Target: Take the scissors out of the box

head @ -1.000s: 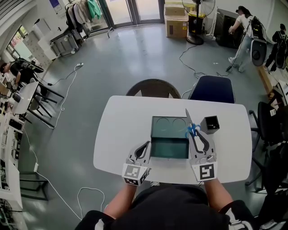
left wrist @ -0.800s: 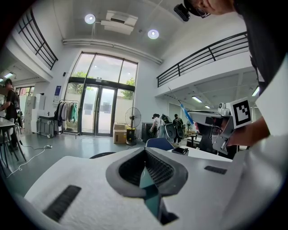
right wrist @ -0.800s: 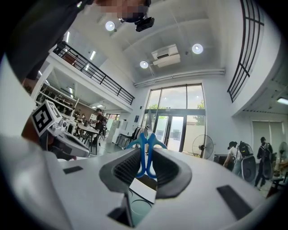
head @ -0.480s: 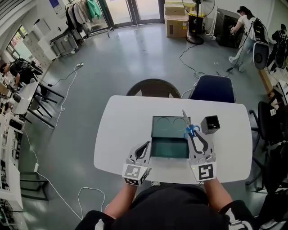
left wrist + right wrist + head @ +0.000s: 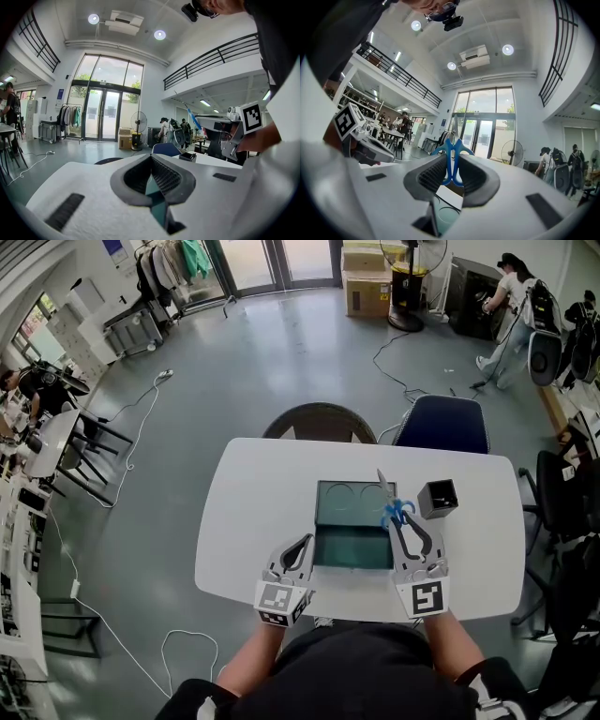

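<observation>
- Your right gripper point(image 5: 405, 527) is squeezing the blue handles of the scissors point(image 5: 392, 507). In the right gripper view the handles point(image 5: 451, 157) sit tight between the two dark pads.
- The sharp end of the scissors points away from you.
- The scissors are up in the air, over the right edge of the green box point(image 5: 352, 549). They do not seem to touch the box.
- Your left gripper point(image 5: 300, 549) rests on the white table point(image 5: 253, 512), just beside the left side of the box. Its jaws are closed together and there is nothing in them.
- The box is open. The part near you looks empty inside.
- A small black cup point(image 5: 439, 498) stands on the table, just to the right of the scissors.
- So the big part looks done: I think you have the scissors out of the box.
- What is left, I think, is to move them away from the box and put them down on the table.
- Keep a firm squeeze, because only the handles are held and the long blade could tip.
</observation>
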The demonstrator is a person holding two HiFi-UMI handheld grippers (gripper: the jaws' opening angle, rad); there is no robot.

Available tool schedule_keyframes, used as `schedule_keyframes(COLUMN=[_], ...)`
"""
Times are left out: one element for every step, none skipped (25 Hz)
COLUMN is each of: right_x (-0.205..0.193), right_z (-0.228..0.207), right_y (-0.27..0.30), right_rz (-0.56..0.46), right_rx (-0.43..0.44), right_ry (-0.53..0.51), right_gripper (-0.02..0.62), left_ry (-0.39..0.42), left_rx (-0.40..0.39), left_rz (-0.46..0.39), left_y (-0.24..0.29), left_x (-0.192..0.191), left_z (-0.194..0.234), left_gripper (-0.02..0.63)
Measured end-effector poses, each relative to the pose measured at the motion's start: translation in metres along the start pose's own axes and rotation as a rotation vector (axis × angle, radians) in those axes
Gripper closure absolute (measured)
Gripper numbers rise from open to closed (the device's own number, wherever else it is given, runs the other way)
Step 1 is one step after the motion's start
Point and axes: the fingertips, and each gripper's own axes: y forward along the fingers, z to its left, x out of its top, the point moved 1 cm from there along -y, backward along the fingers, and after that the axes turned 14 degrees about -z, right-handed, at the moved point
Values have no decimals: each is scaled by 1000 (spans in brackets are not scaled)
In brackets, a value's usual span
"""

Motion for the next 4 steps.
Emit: schedule_keyframes(right_x=[0, 0, 0, 0], right_z=[0, 0, 0, 0], right_y=[0, 0, 0, 0], right_rz=[2, 3, 3, 2], right_rx=[0, 0, -1, -1], right_ry=[0, -1, 0, 0], right_gripper=[508, 508, 508, 508], left_ry=[0, 1, 1, 2], left_rx=[5, 8, 10, 12], left_rz=[2, 3, 3, 4], left_y=[0, 0, 1, 1], left_x=[2, 3, 4, 5], left_z=[1, 1, 1, 1], left_gripper=[598, 598, 598, 598])
